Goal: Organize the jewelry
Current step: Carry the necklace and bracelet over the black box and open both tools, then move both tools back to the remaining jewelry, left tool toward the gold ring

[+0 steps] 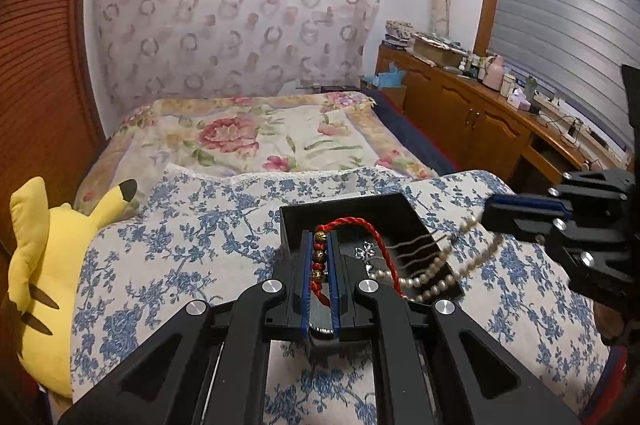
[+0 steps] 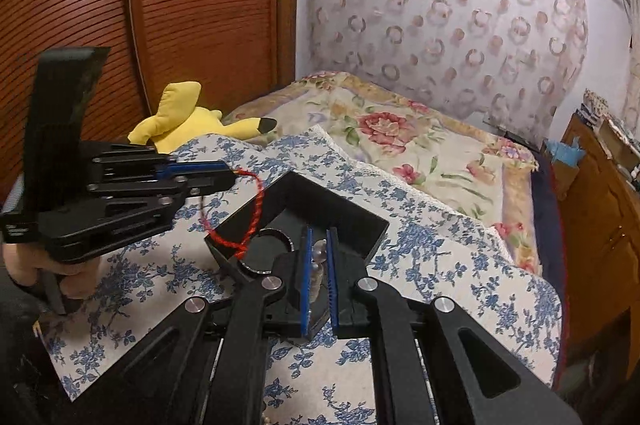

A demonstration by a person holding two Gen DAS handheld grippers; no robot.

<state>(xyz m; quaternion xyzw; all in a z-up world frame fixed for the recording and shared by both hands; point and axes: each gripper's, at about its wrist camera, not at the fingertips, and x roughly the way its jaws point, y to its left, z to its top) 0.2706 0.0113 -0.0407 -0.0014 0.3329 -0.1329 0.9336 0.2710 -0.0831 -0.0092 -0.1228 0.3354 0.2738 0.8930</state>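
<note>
A black open box (image 1: 404,203) sits on the blue-flowered cloth (image 1: 192,257). My left gripper (image 1: 319,239) is shut on a red cord bracelet (image 1: 374,231) with gold beads, held over the box's near edge. My right gripper (image 2: 319,237) is shut on a white pearl necklace (image 1: 444,261) that trails from it down into the box; its pearls (image 2: 318,251) show between the blue pads. A silver cross pendant (image 1: 366,251) lies in the box. The box (image 2: 360,211) also holds a dark ring-shaped piece (image 2: 276,237). In the right wrist view the left gripper (image 2: 230,173) dangles the red bracelet (image 2: 256,205).
A yellow Pikachu plush (image 1: 48,265) lies at the left by a wooden louvred door (image 2: 200,5). A floral bedspread (image 1: 260,137) lies beyond. A wooden cabinet (image 1: 480,117) with bottles and clutter runs along the right, under a window blind (image 1: 568,5).
</note>
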